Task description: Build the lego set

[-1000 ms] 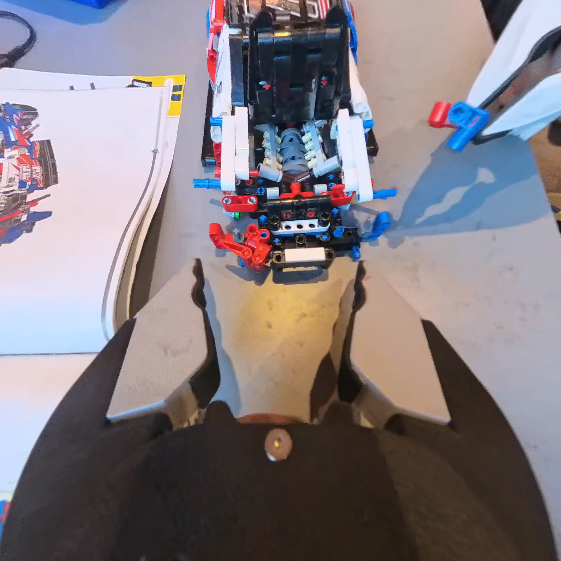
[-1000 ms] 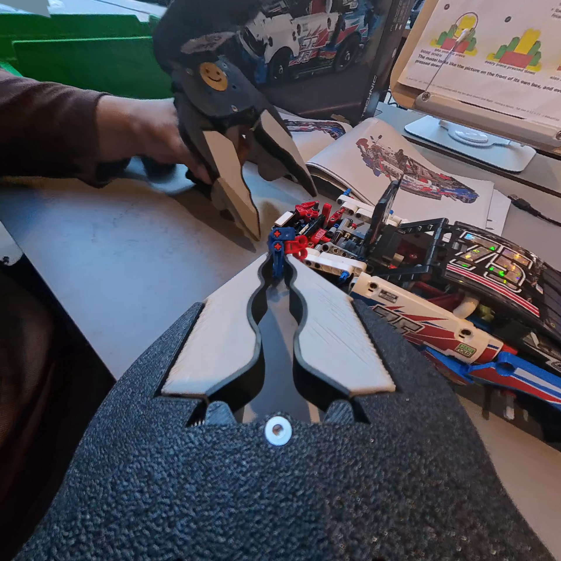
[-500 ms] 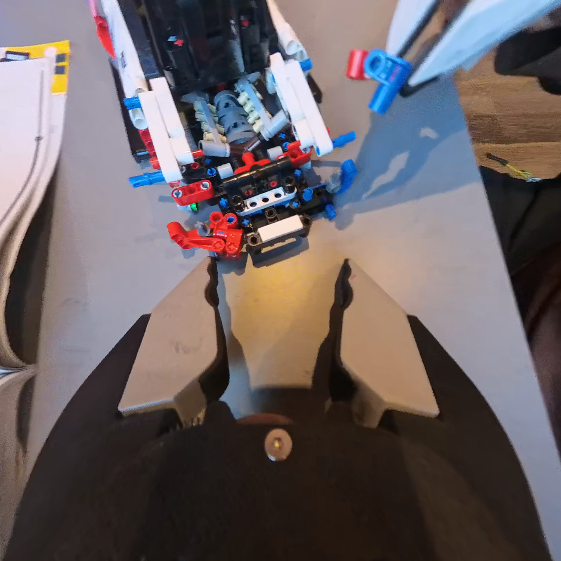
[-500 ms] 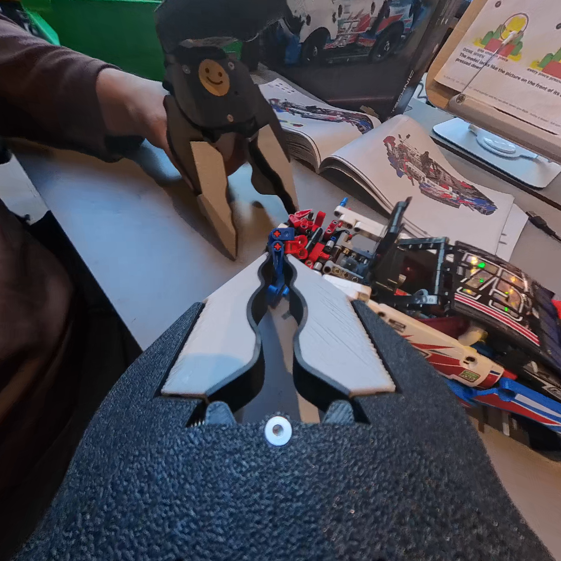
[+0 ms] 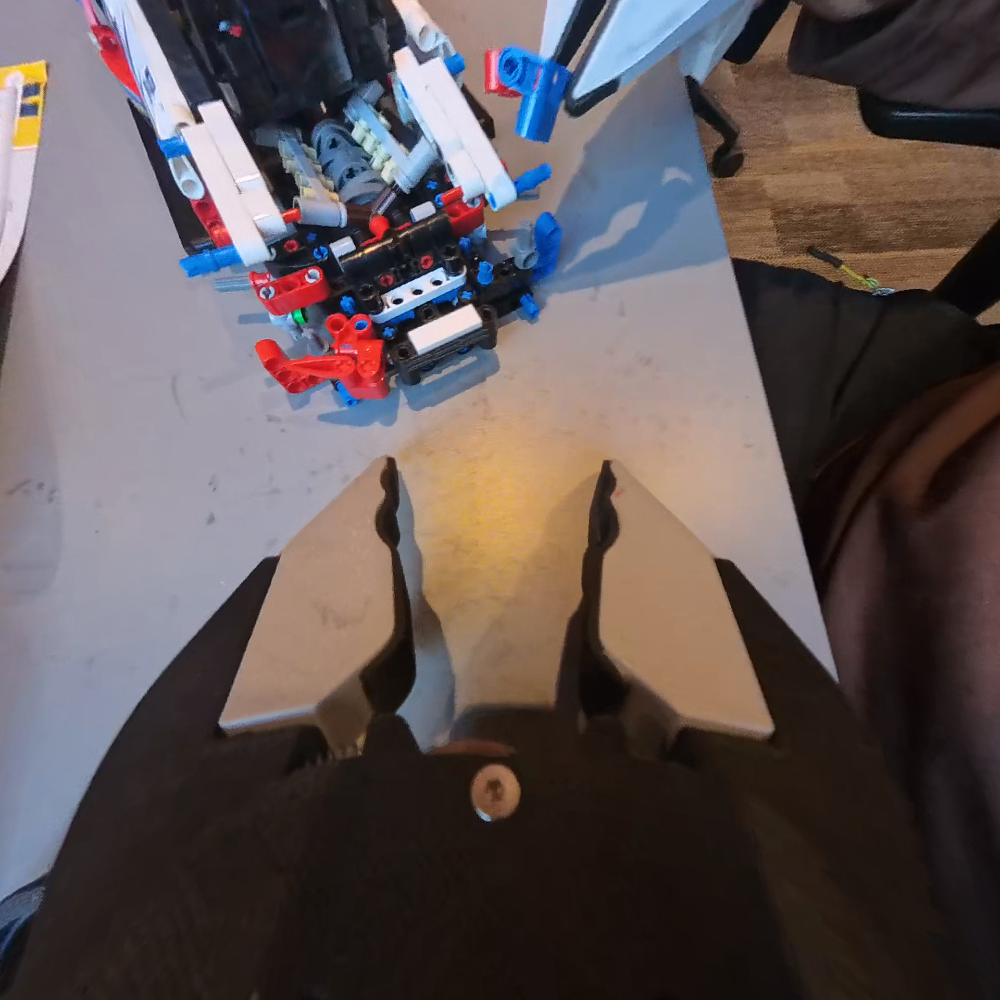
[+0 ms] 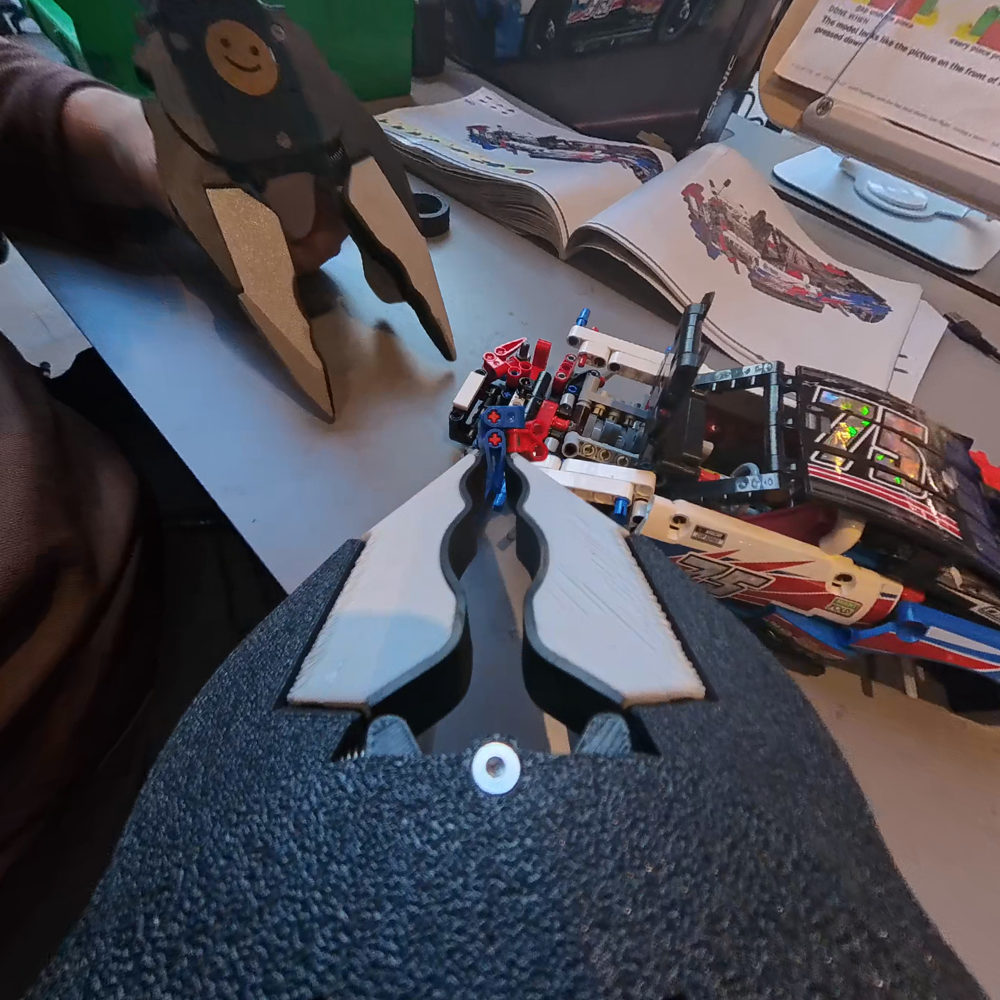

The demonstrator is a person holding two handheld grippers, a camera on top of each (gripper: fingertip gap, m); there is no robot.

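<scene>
The lego car (image 6: 703, 476) lay on the table (image 6: 227, 411) at centre right of the right wrist view, its open end toward frame centre. The right gripper (image 6: 495, 471) pinched a blue-and-red piece (image 6: 500, 433) just beside that end. At upper left, the left gripper (image 6: 389, 379) hung spread and empty above the table. An open manual (image 6: 676, 216) lay behind the car.

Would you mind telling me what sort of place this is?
Probably an office or lab desk set up for model building: a grey table, an open instruction booklet, a monitor stand, and wood-look flooring beside it.
</scene>
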